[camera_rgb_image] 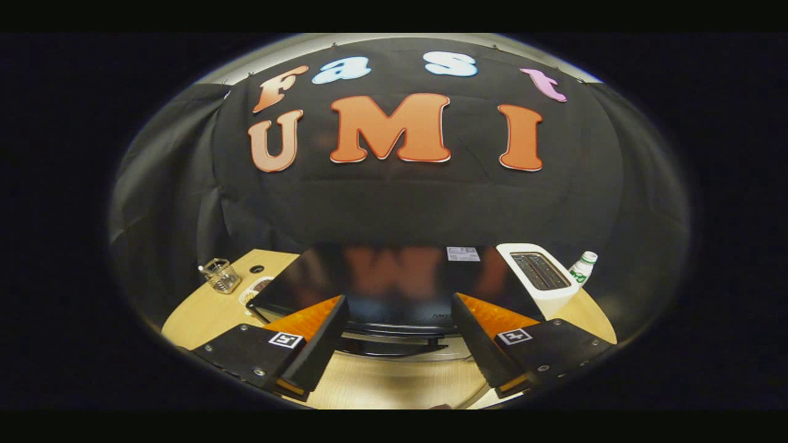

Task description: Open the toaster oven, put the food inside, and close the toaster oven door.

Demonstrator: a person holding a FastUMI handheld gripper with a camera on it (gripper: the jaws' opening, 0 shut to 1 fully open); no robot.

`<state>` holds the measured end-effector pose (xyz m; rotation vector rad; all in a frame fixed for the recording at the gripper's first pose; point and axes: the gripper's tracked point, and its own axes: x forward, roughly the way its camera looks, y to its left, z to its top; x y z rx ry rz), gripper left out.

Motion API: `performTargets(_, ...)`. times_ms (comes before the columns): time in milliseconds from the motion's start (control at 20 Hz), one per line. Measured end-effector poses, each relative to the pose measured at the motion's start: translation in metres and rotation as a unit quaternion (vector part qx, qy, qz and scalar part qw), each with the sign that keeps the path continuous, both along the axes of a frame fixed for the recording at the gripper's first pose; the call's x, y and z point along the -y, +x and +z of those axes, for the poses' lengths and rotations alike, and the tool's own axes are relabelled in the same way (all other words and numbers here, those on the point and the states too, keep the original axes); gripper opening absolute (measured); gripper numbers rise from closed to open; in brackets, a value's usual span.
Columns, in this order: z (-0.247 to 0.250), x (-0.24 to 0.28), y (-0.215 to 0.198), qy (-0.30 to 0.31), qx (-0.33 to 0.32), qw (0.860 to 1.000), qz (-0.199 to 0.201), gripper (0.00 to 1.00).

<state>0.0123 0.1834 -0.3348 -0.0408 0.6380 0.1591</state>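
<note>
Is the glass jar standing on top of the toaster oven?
No, the glass jar stands on the wooden table, beside the toaster oven.

dim booth, light from overhead. glossy toaster oven (pixel 394 286) top mirrors the wall, reflection blurred. desk (pixel 203 314) evenly lit, soft shadows. heavy fisheye bend at the edges, tongs (pixel 399 332) slightly soft.

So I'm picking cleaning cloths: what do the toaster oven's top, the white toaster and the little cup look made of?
Toaster oven: glossy black top, likely painted metal or glass, mirroring the wall. White toaster: smooth, probably plastic. Cup: clear, glass or plastic. Gripper open above the oven's front.
</note>
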Motion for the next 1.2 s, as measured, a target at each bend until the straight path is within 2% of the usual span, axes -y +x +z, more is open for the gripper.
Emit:
performTargets(100,-0.017,-0.004,-0.007,-0.013,-0.025,1.000,0.009,0.99)
performTargets(150,-0.013,-0.009,-0.002,0.001,-0.005,1.000,0.005,0.99)
performTargets(300,-0.007,-0.009,-0.011,0.008,-0.002,1.000,0.006,0.98)
performTargets(400,-0.007,-0.012,-0.022,0.004,0.010,1.000,0.022,0.96)
performTargets(500,-0.005,-0.015,-0.032,0.015,0.025,0.999,0.031,0.90)
performTargets(600,-0.007,-0.016,-0.051,0.044,0.008,0.999,0.024,0.84)
performTargets(700,-0.008,-0.014,-0.068,0.030,0.001,0.998,0.051,0.80)
performTargets(1000,-0.030,-0.015,-0.133,0.038,-0.077,0.991,0.101,0.80)
performTargets(1200,-0.053,-0.016,-0.166,0.046,-0.137,0.982,0.120,0.80)
